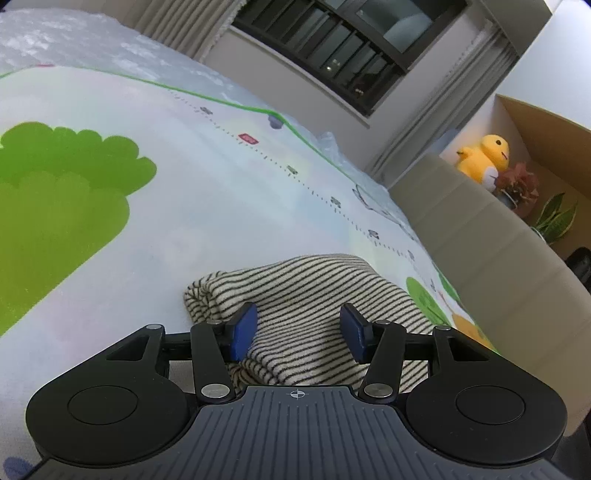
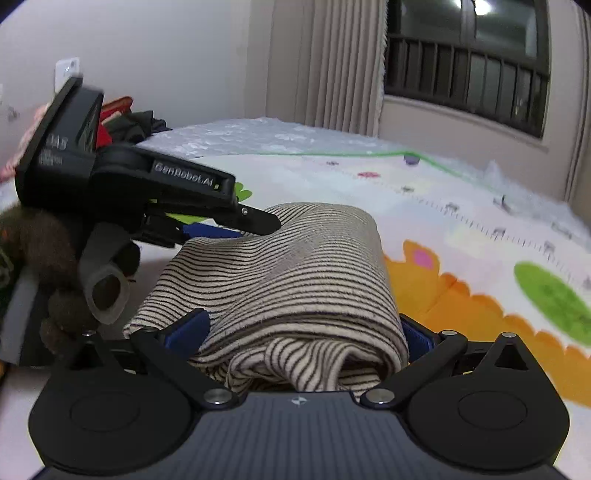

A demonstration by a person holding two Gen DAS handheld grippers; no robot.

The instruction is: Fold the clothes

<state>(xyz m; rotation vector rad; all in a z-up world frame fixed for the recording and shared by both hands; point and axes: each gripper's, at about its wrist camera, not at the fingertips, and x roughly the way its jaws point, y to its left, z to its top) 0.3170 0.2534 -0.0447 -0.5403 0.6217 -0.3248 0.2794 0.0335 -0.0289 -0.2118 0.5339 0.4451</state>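
Striped garment (image 2: pixel 295 266) bundled in thick layers at lower centre, folded over at least once. Left gripper (image 1: pixel 299 330) spread above it; right gripper (image 2: pixel 306 336) spread, straddling its near end.

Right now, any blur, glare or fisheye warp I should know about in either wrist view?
Left wrist: sharp, even indoor light, strong fisheye bend in the window and mat edge, no glare. Right wrist: the striped garment is sharp, the left gripper and the mat are smeared soft, and lamp reflections glare in the dark window.
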